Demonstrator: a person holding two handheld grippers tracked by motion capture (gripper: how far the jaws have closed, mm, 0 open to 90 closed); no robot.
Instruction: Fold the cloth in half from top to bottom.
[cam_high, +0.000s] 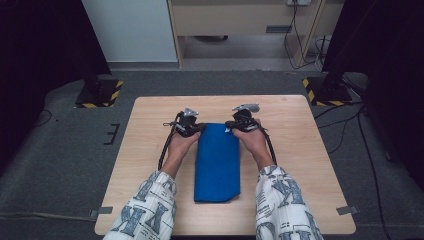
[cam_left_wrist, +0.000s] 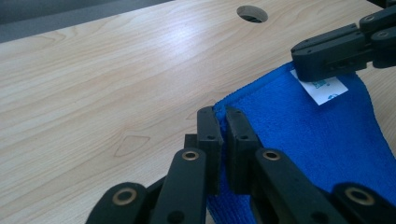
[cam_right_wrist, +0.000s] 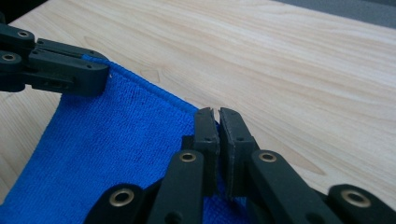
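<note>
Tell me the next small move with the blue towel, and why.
Probably draw both far corners back toward the near edge to fold it in half: the left gripper and right gripper each pinch a far corner of the blue towel, which lies lengthwise on the table.

- A light wooden desk (cam_high: 300, 150) stands on a grey carpeted floor (cam_high: 60, 165), its grain pale and evenly lit from above.
- A round cable hole (cam_left_wrist: 252, 13) is cut through the desk near one edge.
- Two stand bases with yellow-and-black striped edges (cam_high: 100, 93) rest on the floor, one beyond each far corner.
- Dark curtains (cam_high: 40, 45) close off both sides.
- Behind, a white panel (cam_high: 130, 30) stands beside a pale wooden cabinet (cam_high: 240, 20).
- Black cables (cam_high: 350, 125) trail over the floor at the right.
</note>
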